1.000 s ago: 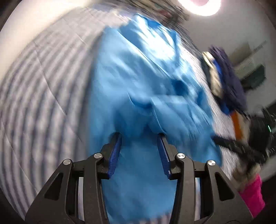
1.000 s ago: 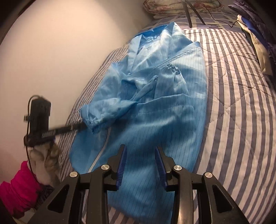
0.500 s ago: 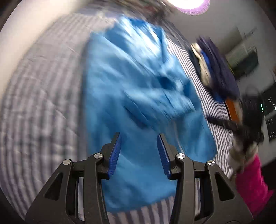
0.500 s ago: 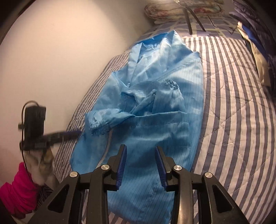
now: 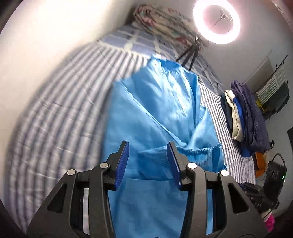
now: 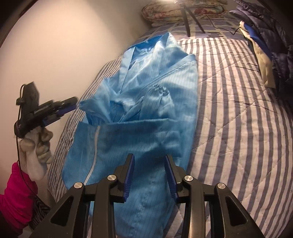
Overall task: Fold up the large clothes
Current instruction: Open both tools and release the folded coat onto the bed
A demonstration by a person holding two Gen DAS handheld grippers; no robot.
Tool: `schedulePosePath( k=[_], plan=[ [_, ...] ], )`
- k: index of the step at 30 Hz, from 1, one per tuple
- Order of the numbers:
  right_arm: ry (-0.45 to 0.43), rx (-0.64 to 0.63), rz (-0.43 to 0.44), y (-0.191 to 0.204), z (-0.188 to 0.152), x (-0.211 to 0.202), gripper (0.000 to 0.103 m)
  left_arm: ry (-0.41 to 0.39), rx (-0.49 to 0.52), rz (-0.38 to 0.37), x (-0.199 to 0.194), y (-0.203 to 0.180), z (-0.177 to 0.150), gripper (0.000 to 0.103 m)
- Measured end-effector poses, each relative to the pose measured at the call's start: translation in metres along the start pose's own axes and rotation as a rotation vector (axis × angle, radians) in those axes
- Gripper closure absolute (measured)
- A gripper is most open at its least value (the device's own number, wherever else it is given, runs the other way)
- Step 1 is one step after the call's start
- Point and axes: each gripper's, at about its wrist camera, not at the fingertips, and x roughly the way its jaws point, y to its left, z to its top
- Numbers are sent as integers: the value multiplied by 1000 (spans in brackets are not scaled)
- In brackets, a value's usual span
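The right gripper [image 6: 149, 169] is hovering over the near hem of the blue coat [image 6: 146, 113], its jaws standing partly apart with nothing between the pads. The left gripper [image 5: 148, 160] is likewise standing partly open above the coat's lower half, gripping no cloth. In the right wrist view the left gripper [image 6: 73, 104] is pointing at a gathered cuff [image 6: 86, 106] at the coat's left edge; contact cannot be confirmed. A gloved hand [image 6: 36, 146] and a pink sleeve [image 6: 16, 190] are carrying it.

The coat is lying lengthwise on the striped quilt [image 6: 238, 119], collar at the far end, both sleeves folded across the chest. A wall [image 6: 64, 45] is running close along the coat's left side.

Along the quilt's right edge a pile of clothes [image 5: 243, 113] is lying well apart from the coat. Beyond the collar, tripod legs [image 6: 188, 20] are standing on the bed, with a ring light [image 5: 217, 21] glowing above and a rolled floral blanket [image 6: 183, 9] lying at the head end.
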Motion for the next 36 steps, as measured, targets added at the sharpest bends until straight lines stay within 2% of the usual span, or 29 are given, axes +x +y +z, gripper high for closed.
schedulePosePath(
  k=[4,7,8,10,14,15,19,21,22,24,25,26,27,28,30,31,33,36],
  plan=[
    [-14,-11,-2,0,3,-1,66,40,42,5,-12,17,-16,60],
    [-34,-40,23,8,7,0,66,115,65,-57,-7,19,-31,60],
    [-32,-51,24,11,7,1,66,124,83,-57,-8,16,-34,60],
    [-18,-58,-6,14,9,9,66,153,144,-18,6,8,-43,60],
    [51,-22,-130,2,10,32,70,198,165,66,41,13,-52,60],
    [72,-17,-157,-2,9,37,70,202,162,66,46,13,-53,60],
    [45,-24,-136,-2,10,29,67,192,199,67,41,6,-50,60],
    [-15,-35,-98,4,15,12,67,161,187,53,33,5,-39,60],
    [-75,-43,-95,7,20,0,66,144,180,51,29,6,-33,60],
    [-161,-52,-98,10,28,-16,57,107,165,55,24,11,-19,60],
    [-194,-57,-110,10,33,-22,49,91,155,63,22,15,-12,60],
    [-207,-64,-128,7,37,-24,39,84,135,64,23,21,-6,60],
    [-210,-67,-149,4,42,-24,34,84,117,61,23,26,-1,60],
    [-207,-62,-162,-1,43,-23,27,96,84,53,25,36,3,58],
    [-152,3,-147,-28,39,-16,27,135,30,43,31,50,2,51],
    [-120,39,-114,-40,37,-12,27,158,-10,17,33,59,-1,51],
    [-22,130,7,-67,24,-5,27,203,-69,-27,32,74,-7,51],
    [18,135,69,-79,7,-5,25,251,-120,-93,26,88,-19,48]
  ],
)
